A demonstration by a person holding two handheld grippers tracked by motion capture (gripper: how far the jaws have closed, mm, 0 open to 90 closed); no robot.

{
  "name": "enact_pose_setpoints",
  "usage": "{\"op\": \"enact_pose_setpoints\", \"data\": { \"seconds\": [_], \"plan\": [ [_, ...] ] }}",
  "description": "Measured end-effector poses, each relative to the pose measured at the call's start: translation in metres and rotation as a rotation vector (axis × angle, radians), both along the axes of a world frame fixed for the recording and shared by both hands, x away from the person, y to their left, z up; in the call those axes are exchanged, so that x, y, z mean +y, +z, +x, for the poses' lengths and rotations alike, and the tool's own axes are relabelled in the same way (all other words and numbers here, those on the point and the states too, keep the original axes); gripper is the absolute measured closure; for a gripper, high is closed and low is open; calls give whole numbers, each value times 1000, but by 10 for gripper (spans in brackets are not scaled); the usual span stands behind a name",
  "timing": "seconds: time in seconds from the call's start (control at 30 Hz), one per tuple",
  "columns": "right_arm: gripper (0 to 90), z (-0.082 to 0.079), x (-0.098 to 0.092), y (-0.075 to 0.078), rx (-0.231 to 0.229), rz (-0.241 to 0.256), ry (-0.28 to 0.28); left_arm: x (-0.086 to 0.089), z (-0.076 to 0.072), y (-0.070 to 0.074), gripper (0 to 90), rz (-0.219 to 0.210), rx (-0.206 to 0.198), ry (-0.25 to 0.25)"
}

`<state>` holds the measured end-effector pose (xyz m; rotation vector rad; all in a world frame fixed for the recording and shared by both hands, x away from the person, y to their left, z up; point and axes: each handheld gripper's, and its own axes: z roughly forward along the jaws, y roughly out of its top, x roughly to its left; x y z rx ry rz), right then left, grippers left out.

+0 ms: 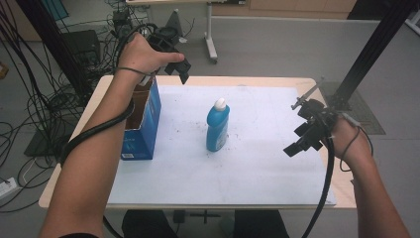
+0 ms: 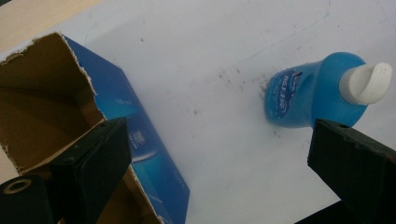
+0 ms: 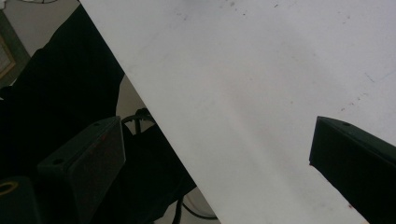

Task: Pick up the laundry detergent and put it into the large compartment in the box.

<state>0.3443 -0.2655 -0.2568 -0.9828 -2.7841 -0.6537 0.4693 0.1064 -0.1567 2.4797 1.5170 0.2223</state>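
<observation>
High view, from left to right: our left claw [image 1: 181, 71] hangs spread and empty above the far end of the open blue carton [image 1: 143, 124], whose torn top shows brown cardboard inside. Its side carries pale print, too blurred for us to read. Near the carton, at mid-table [image 1: 257, 79], the blue bottle [image 1: 217, 126] with a white cap stands upright on the white sheet [image 1: 257, 168]; its label has white lettering we cannot make out. Well apart, our right claw [image 1: 301, 141] hovers spread, gripping nothing, over the sheet's right side.

White sheet [image 1: 257, 163] over wooden table [image 1: 341, 188]; tangled cables [image 1: 29, 114] on grey floor [image 1: 277, 44].
</observation>
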Motion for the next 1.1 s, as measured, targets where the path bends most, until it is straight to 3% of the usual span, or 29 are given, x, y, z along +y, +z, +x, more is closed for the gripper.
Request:
{"op": "enact_pose_setpoints", "data": {
  "seconds": [0.43,1.1],
  "plan": [
    [33,4,3,-5,5,-5,1,3,-2,2,67,-13,-4,4],
    [33,3,0,-6,-14,-1,3,-18,-19,14,65,-54,-12,-67]
  ]
}}
